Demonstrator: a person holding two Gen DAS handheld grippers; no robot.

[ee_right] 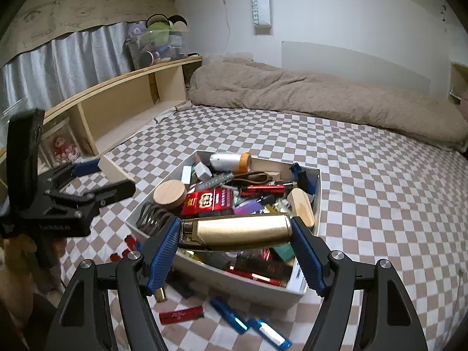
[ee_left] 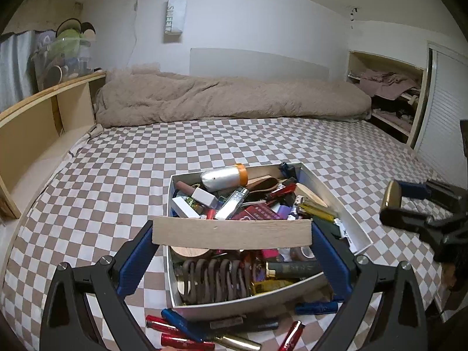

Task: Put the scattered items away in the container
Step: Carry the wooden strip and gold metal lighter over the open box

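A grey box [ee_left: 348, 219] full of small items sits on the checkered bed; it also shows in the right wrist view [ee_right: 257, 285]. My left gripper [ee_left: 231, 232] is shut on a flat beige wooden block [ee_left: 231, 231], held crosswise above the box's near half. My right gripper [ee_right: 235, 231] is shut on a gold lighter-like case [ee_right: 242, 231], held above the box's near edge. Red, blue and gold tubes [ee_left: 187, 329] lie scattered on the bed in front of the box, also in the right wrist view [ee_right: 181, 316].
A rumpled beige blanket [ee_left: 228, 99] lies across the far side of the bed. A wooden shelf [ee_left: 38, 122] runs along the left. An open closet [ee_left: 389, 96] with clothes stands at the far right. The right gripper shows in the left wrist view [ee_left: 392, 201].
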